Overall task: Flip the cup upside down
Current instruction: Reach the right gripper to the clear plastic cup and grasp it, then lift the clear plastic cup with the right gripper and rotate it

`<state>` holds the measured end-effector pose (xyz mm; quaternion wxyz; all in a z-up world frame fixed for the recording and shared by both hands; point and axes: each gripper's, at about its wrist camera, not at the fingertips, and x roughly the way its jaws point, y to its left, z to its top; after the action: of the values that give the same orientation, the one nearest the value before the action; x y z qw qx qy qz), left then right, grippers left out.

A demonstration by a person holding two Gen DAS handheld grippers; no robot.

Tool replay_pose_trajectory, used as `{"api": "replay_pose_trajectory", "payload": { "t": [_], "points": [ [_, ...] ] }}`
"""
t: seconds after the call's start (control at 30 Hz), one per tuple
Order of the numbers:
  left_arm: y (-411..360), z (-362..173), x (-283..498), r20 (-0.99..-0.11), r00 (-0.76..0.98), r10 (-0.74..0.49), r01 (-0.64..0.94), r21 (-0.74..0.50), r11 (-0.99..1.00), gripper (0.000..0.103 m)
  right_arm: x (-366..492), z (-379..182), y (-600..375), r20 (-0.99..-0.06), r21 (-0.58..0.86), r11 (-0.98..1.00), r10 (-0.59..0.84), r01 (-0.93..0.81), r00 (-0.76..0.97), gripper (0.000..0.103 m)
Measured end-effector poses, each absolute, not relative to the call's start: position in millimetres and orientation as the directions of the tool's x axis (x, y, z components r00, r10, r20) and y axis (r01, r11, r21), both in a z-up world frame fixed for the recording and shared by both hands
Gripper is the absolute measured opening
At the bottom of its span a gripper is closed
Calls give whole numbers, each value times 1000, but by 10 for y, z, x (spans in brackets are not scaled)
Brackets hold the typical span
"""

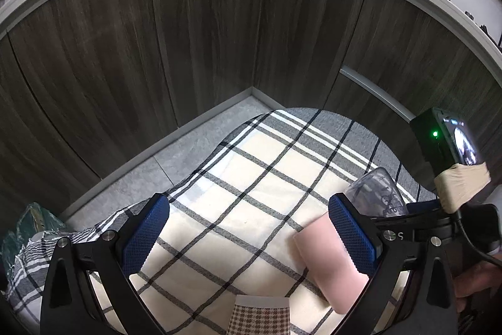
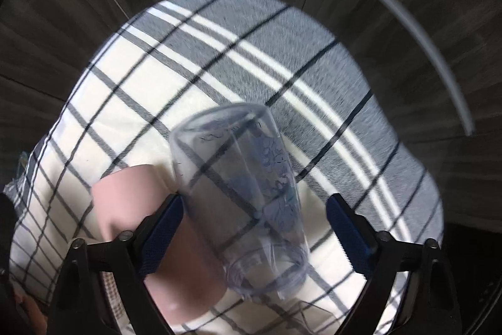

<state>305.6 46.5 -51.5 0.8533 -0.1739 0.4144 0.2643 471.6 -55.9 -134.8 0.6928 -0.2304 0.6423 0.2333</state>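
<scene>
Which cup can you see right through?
The clear plastic cup with blue drawings, sitting between the right gripper's open fingers. The pink cup beside it and the brown checked paper cup are solid.

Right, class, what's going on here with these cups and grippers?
A person works over a checked cloth with two handheld grippers. The right gripper is open around a clear plastic cup, which stands base up, seemingly already flipped; whether the fingers touch it is unclear. The left gripper is open and holds nothing, with a pink cup beside its right finger.
</scene>
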Motion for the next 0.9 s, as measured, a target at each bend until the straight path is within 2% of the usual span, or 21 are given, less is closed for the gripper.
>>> {"api": "replay_pose_trajectory", "payload": {
  "t": [0.07,0.3,0.6,0.73,0.9],
  "points": [
    [469,-526,3053,-799,517,305,-594,-78,801,103,4725,-1407,-576,-997,27,797,62,-604,37,77],
    [470,-471,3022,-794,526,304,-587,-80,806,103,4654,-1318,-647,-994,26,820,81,-572,71,75],
    [462,-122,2745,-759,593,269,-525,-111,844,103,4387,-677,-864,-979,34,877,125,-479,160,75],
    [526,115,2453,-703,661,264,-458,-98,883,103,4054,-331,-1006,-961,91,920,182,-381,209,75],
    [688,326,2041,-664,712,230,-390,-101,915,103,3487,-160,-1210,-934,213,946,271,-246,234,75]
  ]
}}
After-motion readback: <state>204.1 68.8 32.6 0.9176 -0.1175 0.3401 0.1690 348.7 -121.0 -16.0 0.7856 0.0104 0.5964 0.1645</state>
